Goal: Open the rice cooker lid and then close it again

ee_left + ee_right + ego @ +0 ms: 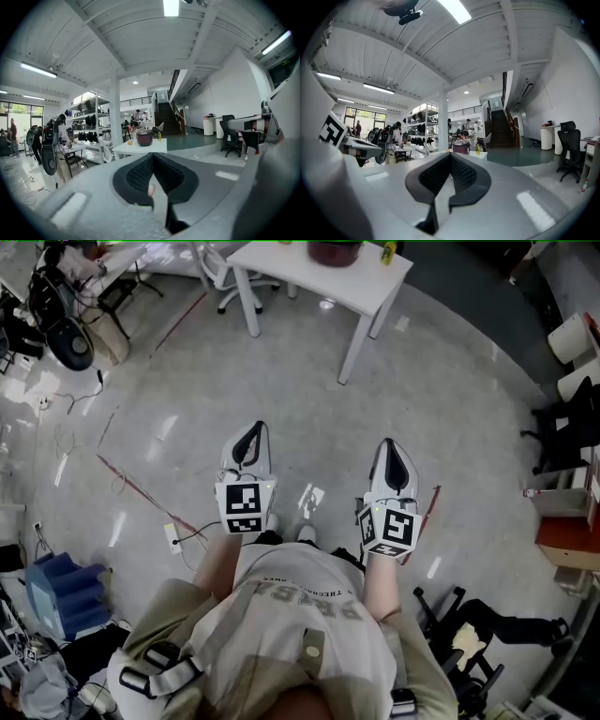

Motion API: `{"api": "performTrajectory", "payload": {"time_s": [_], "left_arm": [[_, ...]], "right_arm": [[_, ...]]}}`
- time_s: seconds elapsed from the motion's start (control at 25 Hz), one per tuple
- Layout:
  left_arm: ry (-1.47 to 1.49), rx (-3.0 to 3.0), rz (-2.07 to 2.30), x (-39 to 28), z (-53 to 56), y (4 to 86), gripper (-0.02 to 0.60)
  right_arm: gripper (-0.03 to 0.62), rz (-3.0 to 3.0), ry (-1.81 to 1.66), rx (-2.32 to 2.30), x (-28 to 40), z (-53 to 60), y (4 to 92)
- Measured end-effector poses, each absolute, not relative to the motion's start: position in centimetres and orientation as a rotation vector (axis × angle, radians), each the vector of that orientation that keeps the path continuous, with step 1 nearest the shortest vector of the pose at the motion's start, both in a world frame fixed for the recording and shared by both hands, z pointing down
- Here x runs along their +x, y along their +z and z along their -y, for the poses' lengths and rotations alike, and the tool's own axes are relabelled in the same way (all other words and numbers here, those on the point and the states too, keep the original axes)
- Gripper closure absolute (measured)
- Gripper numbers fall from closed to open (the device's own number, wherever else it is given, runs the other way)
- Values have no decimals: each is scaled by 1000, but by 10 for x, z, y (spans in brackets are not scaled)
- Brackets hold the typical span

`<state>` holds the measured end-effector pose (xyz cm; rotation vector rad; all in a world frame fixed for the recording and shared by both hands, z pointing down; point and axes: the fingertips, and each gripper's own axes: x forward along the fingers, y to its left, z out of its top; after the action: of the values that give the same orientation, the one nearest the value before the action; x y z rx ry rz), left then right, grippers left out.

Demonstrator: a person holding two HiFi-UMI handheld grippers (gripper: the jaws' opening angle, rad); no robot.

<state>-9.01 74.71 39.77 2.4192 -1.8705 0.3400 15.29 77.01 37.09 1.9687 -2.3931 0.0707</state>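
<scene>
Rice cooker (144, 137): one, on table (152, 148). Left hand-held gripper (255, 431), right hand-held gripper (389, 446): two, clenched, empty.

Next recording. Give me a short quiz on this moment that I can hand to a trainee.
1. Where does the rice cooker stand?
2. The fingers of the right gripper are: A) wide apart; B) together, with nothing between them; C) closed on a lid.
3. True or false: the left gripper touches the rice cooker.

Key:
1. On the white table ahead of the person, well apart from both grippers.
2. B.
3. False. It is shut and empty, and held over the floor away from the table.
</scene>
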Motion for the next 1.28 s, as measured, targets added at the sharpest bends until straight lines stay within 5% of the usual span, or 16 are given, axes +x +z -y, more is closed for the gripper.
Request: {"api": "performTrajectory", "payload": {"time_s": [0.32, 0.4, 0.6, 0.76, 1.28], "left_arm": [[325, 2395, 1887, -70, -751, 395, 570], [342, 2405, 1865, -64, -753, 397, 490], [385, 2435, 1815, -55, -757, 401, 326], [409, 2434, 1805, -59, -758, 402, 257], [423, 2424, 1790, -86, -666, 418, 230]], "right_arm": [[583, 2544, 181, 1942, 172, -772, 369], [394, 2567, 210, 1893, 173, -774, 375], [268, 2591, 232, 1857, 180, -775, 382], [255, 2604, 233, 1835, 174, -773, 381], [255, 2549, 241, 1855, 159, -698, 392]]}}
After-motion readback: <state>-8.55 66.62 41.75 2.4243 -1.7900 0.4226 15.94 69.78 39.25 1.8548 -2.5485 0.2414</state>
